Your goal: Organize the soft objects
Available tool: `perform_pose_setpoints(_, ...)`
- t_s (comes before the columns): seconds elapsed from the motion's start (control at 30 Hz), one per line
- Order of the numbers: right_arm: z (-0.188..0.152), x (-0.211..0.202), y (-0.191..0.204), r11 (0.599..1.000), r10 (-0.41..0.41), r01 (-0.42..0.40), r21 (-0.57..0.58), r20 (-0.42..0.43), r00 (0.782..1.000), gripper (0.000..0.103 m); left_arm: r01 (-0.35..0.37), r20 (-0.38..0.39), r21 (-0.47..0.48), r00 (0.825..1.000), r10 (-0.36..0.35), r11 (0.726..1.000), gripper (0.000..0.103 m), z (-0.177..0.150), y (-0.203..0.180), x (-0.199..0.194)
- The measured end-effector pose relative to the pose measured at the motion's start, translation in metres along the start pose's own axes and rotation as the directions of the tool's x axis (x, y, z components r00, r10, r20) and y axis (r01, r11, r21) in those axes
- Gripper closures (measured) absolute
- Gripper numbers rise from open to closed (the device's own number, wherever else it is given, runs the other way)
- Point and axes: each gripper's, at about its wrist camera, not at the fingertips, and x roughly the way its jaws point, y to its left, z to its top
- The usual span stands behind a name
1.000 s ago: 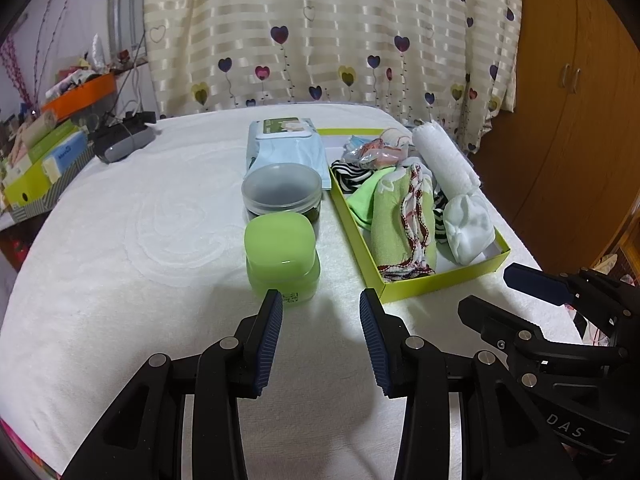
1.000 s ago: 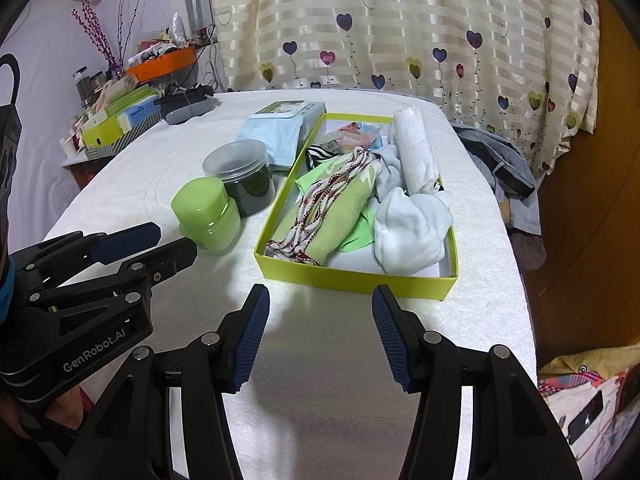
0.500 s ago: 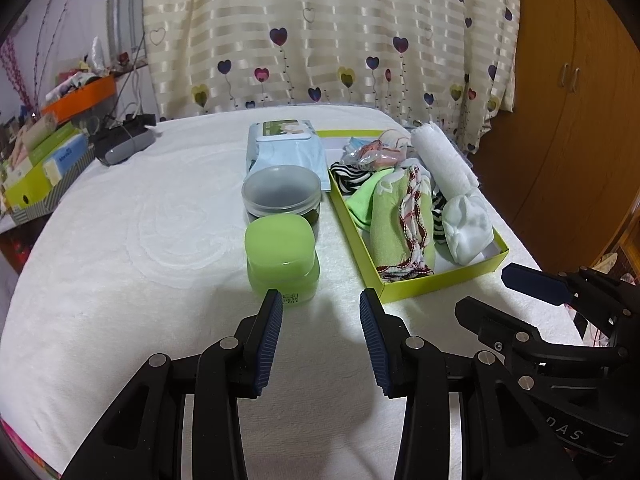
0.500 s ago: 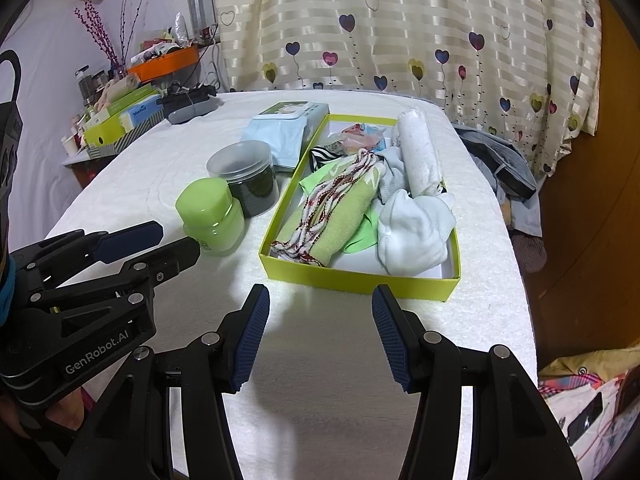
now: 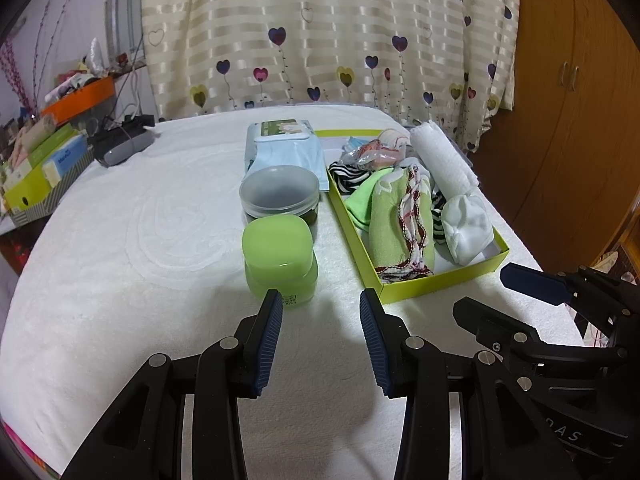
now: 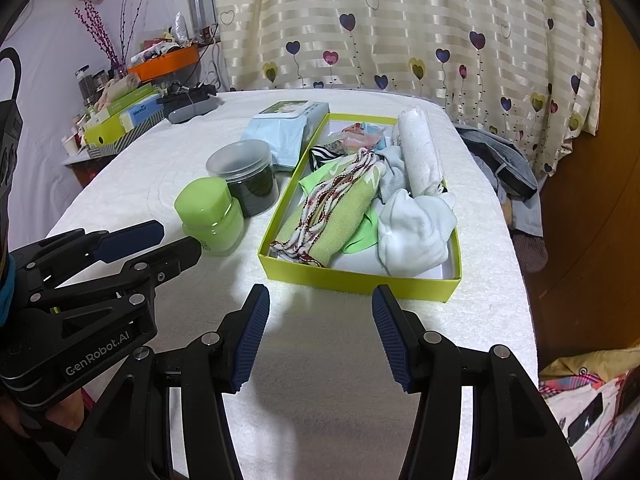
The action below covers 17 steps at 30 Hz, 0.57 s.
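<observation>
A yellow-green box [image 5: 444,282] [image 6: 352,280] on the white table holds soft items: a green towel with red-white trim [image 5: 396,224] [image 6: 332,216], a white rolled towel [image 5: 440,160] [image 6: 420,152], white socks [image 5: 466,228] [image 6: 412,232] and striped cloth [image 5: 350,174]. My left gripper [image 5: 320,316] is open and empty, just in front of the green jar [image 5: 278,254]. My right gripper [image 6: 320,308] is open and empty, near the box's front wall. Each gripper shows in the other's view: the right one [image 5: 516,292] and the left one [image 6: 156,240].
A green jar [image 6: 210,216], a clear lidded tub [image 5: 280,194] [image 6: 244,172] and a wet-wipes pack [image 5: 284,146] [image 6: 286,128] stand left of the box. Boxes and an orange tray [image 5: 76,96] crowd the far left. The table edge runs along the right [image 6: 516,240].
Both grippers have drifted slightly back from the box and jar. Both stay open; nothing on the table has moved.
</observation>
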Motion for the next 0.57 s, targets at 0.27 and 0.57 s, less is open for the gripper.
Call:
perform_pose_setpoints(0.27, -0.0006, 0.0003, 0.0005, 1.000, 0.001, -0.001, 0.002, -0.004, 1.000, 0.048, -0.002, -0.001, 0.003, 1.000, 0.002, 1.000, 0.064, 0.0002, -0.0005, -0.0020)
perform_pose_setpoints(0.57, -0.0005, 0.0011, -0.0001, 1.000, 0.001, -0.001, 0.002, -0.004, 1.000, 0.048, -0.001, -0.003, 0.002, 1.000, 0.001, 1.000, 0.064, 0.0001, -0.0016, -0.0019)
